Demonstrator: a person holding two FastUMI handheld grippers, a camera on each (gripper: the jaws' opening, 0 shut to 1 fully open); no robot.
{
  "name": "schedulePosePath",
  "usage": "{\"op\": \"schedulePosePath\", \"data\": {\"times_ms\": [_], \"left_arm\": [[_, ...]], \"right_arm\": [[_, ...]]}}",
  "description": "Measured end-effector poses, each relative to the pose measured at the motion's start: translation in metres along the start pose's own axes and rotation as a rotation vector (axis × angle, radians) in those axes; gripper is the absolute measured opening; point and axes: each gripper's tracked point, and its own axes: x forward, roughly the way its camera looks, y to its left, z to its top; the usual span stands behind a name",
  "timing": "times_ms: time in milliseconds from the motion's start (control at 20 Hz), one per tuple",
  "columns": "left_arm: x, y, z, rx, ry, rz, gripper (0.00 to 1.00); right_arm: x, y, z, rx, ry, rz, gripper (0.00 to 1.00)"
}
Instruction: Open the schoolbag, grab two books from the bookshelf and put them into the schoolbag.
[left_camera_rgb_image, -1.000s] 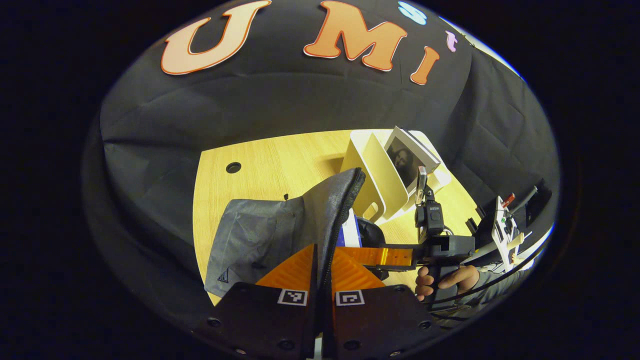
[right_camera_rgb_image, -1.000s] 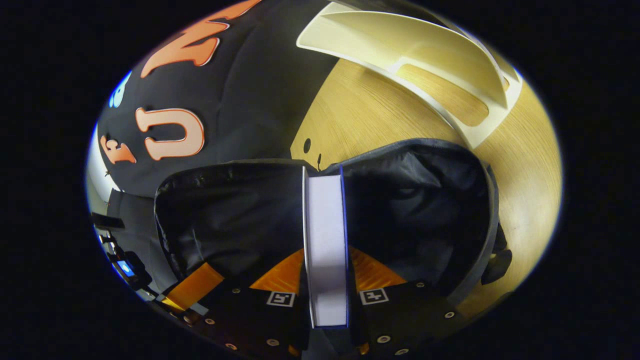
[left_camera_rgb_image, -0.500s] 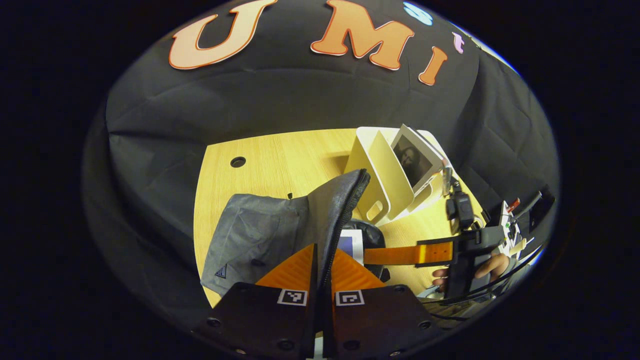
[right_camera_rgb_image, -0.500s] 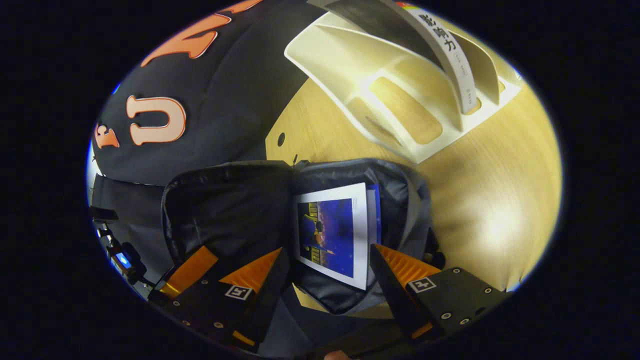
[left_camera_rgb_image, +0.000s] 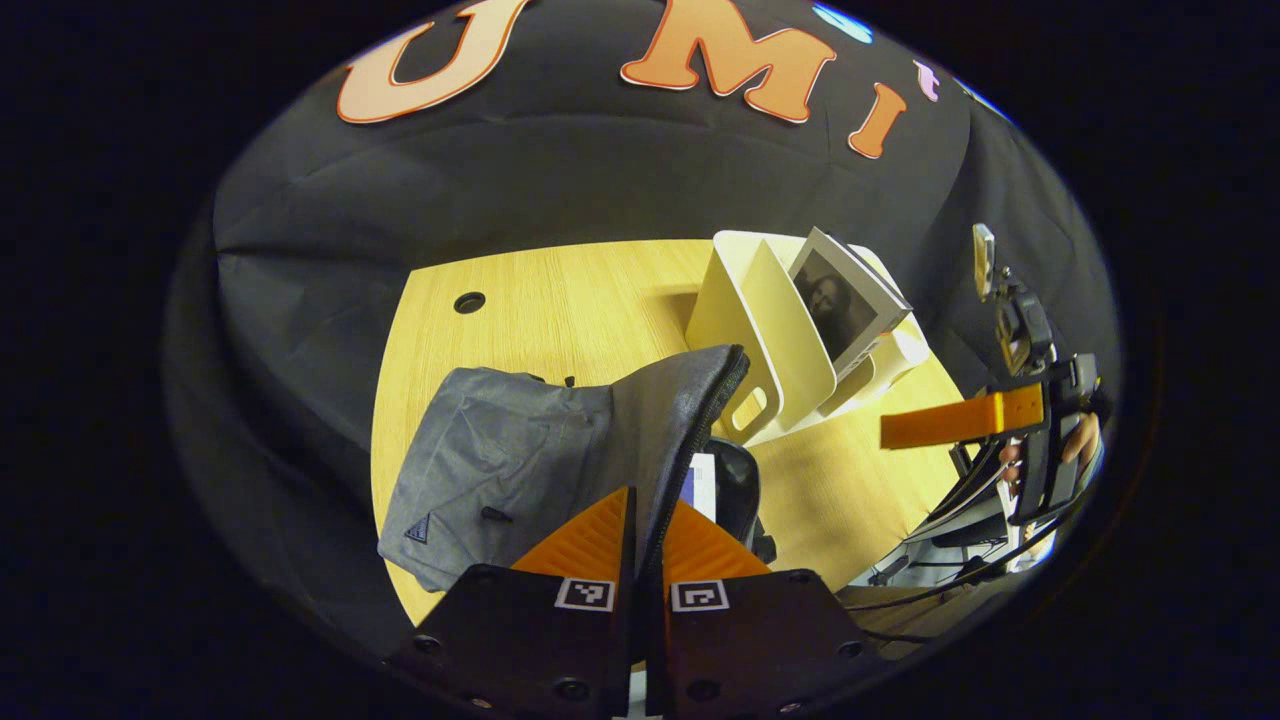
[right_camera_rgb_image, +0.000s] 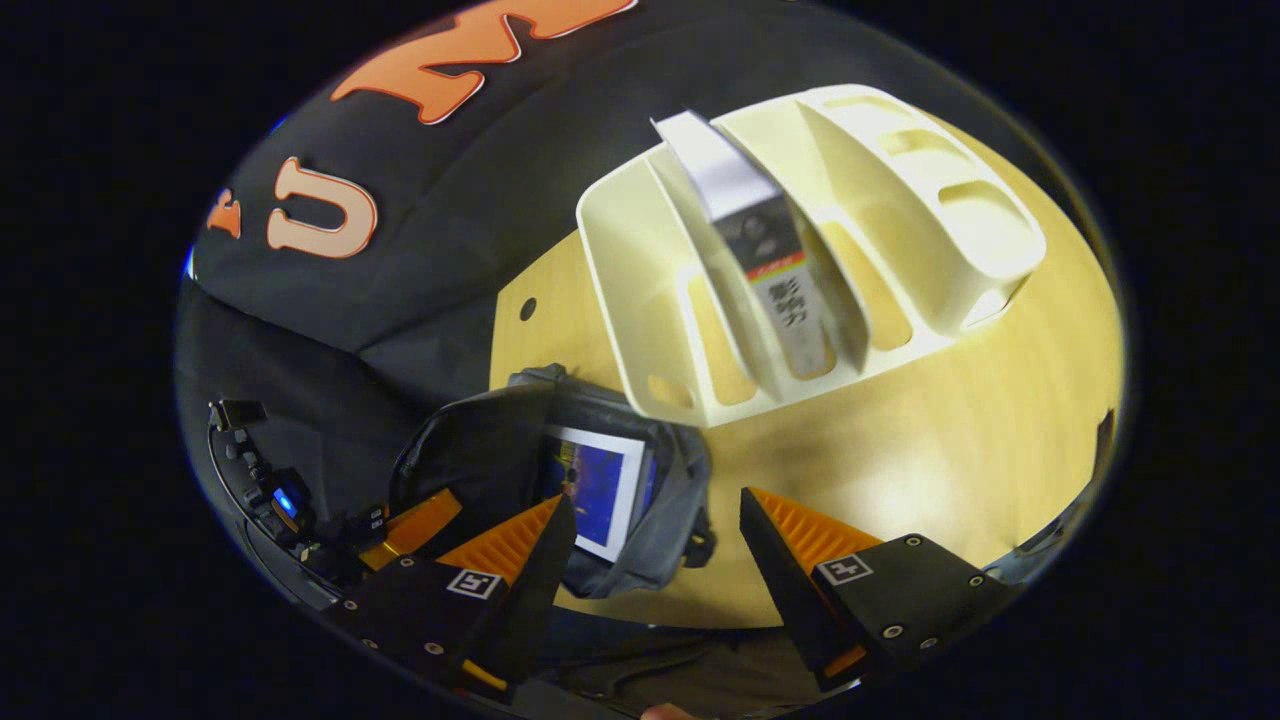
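The left gripper (left_camera_rgb_image: 640, 520) is clamped on the flap (left_camera_rgb_image: 670, 420) of the bag (right_camera_rgb_image: 620, 500), holding the mouth wide. One book (right_camera_rgb_image: 595, 490) lies inside. To the right, the right gripper (right_camera_rgb_image: 655, 530) hangs spread wide and empty, above the table (right_camera_rgb_image: 900, 470). One book (right_camera_rgb_image: 770, 290) stands in the shelf (right_camera_rgb_image: 950, 230) beyond; best to grip its spine squarely and lift straight up.

Dim overall, lit from above. Soft glare on the wooden table (right_camera_rgb_image: 930, 470) in the right gripper view, beside the bright, slightly washed-out bookshelf (right_camera_rgb_image: 960, 240). Strong fisheye bending toward edges; mild softness there. Deep shadow inside the schoolbag (right_camera_rgb_image: 470, 460).
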Motion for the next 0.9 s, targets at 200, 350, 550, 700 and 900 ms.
{"op": "schedulePosePath", "data": {"times_ms": [200, 350, 550, 700, 900], "left_arm": [[0.006, -0.004, -0.007, -0.037, 0.0, 0.028, 0.07], [0.009, -0.003, -0.012, -0.068, -0.001, 0.048, 0.07], [0.012, -0.004, -0.011, -0.115, -0.006, 0.083, 0.07], [0.012, -0.005, -0.016, -0.151, -0.008, 0.106, 0.07], [0.015, -0.006, -0.018, -0.186, -0.003, 0.136, 0.07]], "right_arm": [[-0.027, -0.02, 0.048, -0.1, 0.01, -0.066, 0.98], [-0.039, -0.028, 0.088, -0.184, -0.001, -0.125, 0.98], [-0.04, -0.025, 0.134, -0.253, 0.008, -0.149, 0.98], [-0.026, -0.02, 0.152, -0.269, 0.029, -0.15, 0.98], [0.003, -0.025, 0.157, -0.261, 0.1, -0.158, 0.97]]}}
